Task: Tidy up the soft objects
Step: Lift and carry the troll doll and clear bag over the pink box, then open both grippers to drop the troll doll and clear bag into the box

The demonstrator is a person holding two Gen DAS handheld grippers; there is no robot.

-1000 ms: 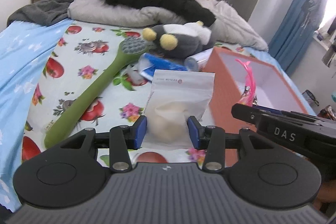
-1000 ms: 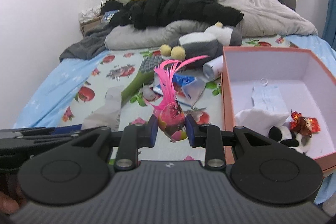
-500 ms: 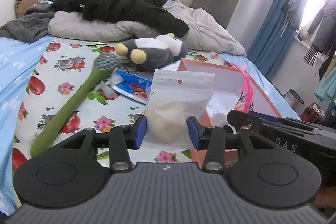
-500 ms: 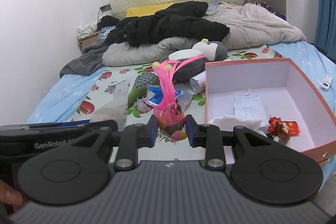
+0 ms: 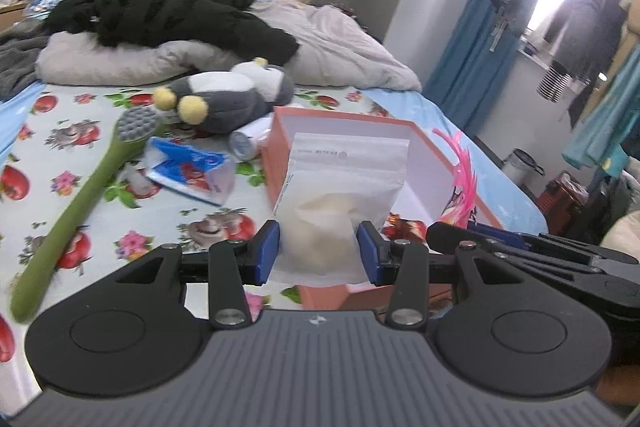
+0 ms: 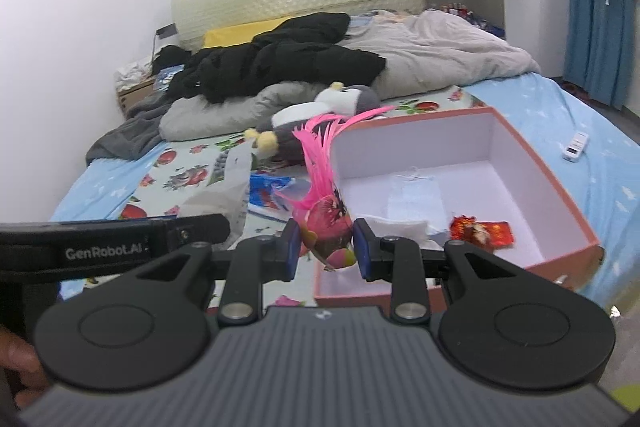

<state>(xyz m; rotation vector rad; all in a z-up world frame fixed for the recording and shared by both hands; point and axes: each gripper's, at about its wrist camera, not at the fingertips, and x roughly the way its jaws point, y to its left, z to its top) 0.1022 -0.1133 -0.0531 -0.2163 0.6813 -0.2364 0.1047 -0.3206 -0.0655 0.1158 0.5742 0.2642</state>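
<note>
My left gripper is shut on a frosted zip pouch with something pale inside, held up in front of the orange box. My right gripper is shut on a pink feathered toy, raised over the near left corner of the same box. Inside the box lie a folded white cloth, a face mask and a red wrapper. A grey and white plush lies on the bed behind the box.
A long green brush, a blue packet and a white roll lie on the fruit-print sheet left of the box. Black clothes and a grey duvet are heaped at the headboard. A white remote rests at the bed's right side.
Both grippers have risen and swung right toward the box, each keeping its grip. The pouch now hangs before the box's left wall, and the feather toy over its near corner.
</note>
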